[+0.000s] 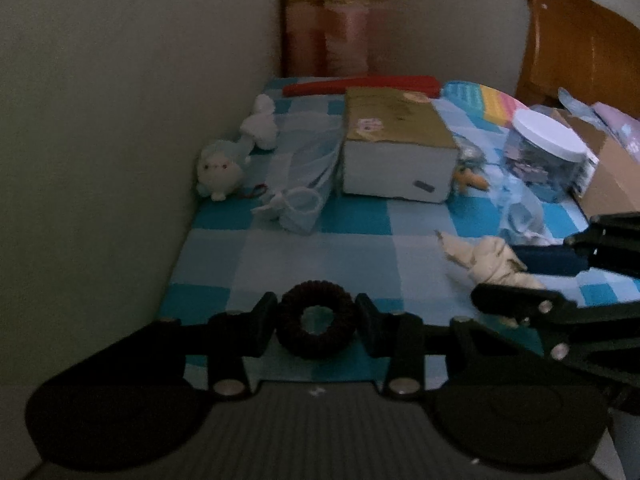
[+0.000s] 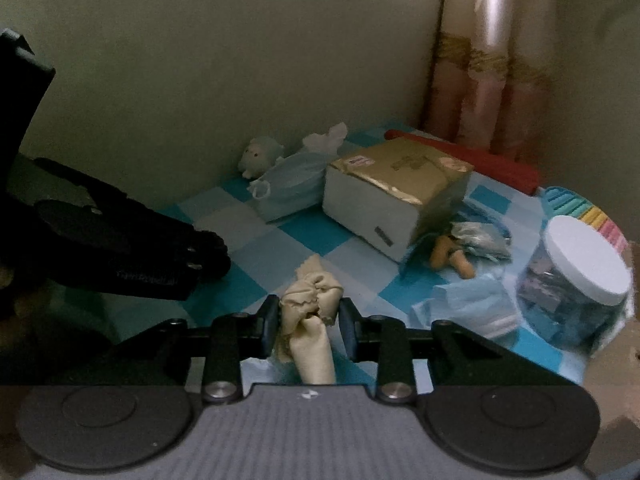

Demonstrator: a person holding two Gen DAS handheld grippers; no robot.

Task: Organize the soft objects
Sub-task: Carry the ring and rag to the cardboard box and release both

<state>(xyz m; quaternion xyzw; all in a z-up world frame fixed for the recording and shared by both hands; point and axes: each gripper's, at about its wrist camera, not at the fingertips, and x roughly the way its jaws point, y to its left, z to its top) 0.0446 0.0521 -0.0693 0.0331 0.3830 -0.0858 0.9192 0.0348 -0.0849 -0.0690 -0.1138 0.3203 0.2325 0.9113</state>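
Cream scrunchie axis: the long axis is seen running from the near edge away toward the far wall, one limp tail hanging toward the camera and another tail lying flat on the checked cloth beyond.
Cream scrunchie look: pale beige, crumpled satin-like fabric, bunched into a knot between the fingers.
Cream scrunchie place: held over the blue-and-white checked cloth, near the front centre, well apart from the gold-topped box.
Dark scrunchie axis: a closed ring with no long axis; its hole is faced toward the camera.
Dark scrunchie look: dark, ribbed, thick fabric ring.
Dark scrunchie place: at the near edge of the checked cloth, between the left fingers.
Right gripper: held low and level, pointed toward the far wall; the cream scrunchie is pinched between its jaws.
Left gripper: held low, pointed toward the far corner; both fingers are pressed against the ring's sides.
Far left: a plush sheep is set against the wall, beside a folded pale-blue cloth.
Right: a white-lidded jar is seen.
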